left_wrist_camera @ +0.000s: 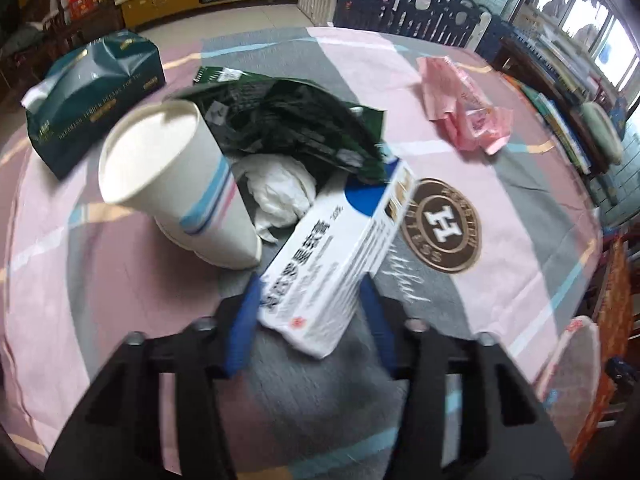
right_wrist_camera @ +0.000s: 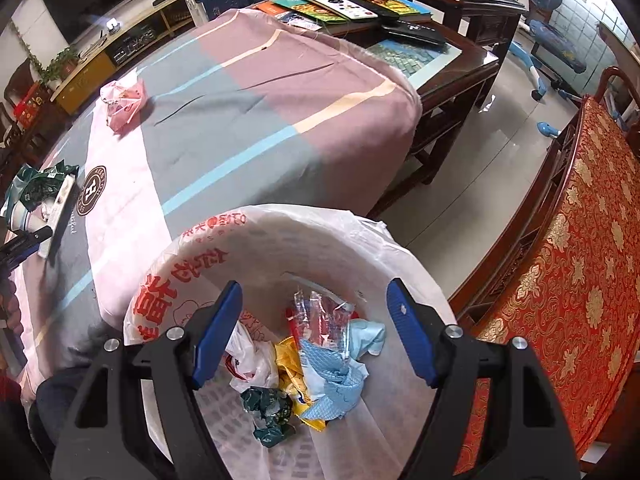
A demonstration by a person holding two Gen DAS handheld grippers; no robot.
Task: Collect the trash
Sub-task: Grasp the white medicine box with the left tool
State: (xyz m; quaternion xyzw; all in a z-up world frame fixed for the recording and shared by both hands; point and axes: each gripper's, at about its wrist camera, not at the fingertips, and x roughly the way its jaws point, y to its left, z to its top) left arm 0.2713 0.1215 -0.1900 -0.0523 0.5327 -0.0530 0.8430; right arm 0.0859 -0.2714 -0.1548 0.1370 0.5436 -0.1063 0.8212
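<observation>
A white medicine box (left_wrist_camera: pixel 340 248) with blue print lies tilted on the table, and my left gripper (left_wrist_camera: pixel 310 280) is shut on its near end, a blue pad against each side. Just behind it are a white paper cup (left_wrist_camera: pixel 176 184) lying on its side, a crumpled white tissue (left_wrist_camera: pixel 280 192) and a dark green wrapper (left_wrist_camera: pixel 288 124). A crumpled pink bag (left_wrist_camera: pixel 464 104) lies farther right. My right gripper (right_wrist_camera: pixel 314 286) hangs open, holding nothing, over a bin lined with a white plastic bag (right_wrist_camera: pixel 192 264) that holds several wrappers and a blue cloth (right_wrist_camera: pixel 336 376).
A dark green tissue pack (left_wrist_camera: pixel 96 92) sits at the table's far left. The pink and grey tablecloth (right_wrist_camera: pixel 248 120) hangs down beside the bin. A red patterned chair (right_wrist_camera: pixel 568 280) stands right of the bin, and a wooden side table with books (right_wrist_camera: pixel 360 4) is beyond.
</observation>
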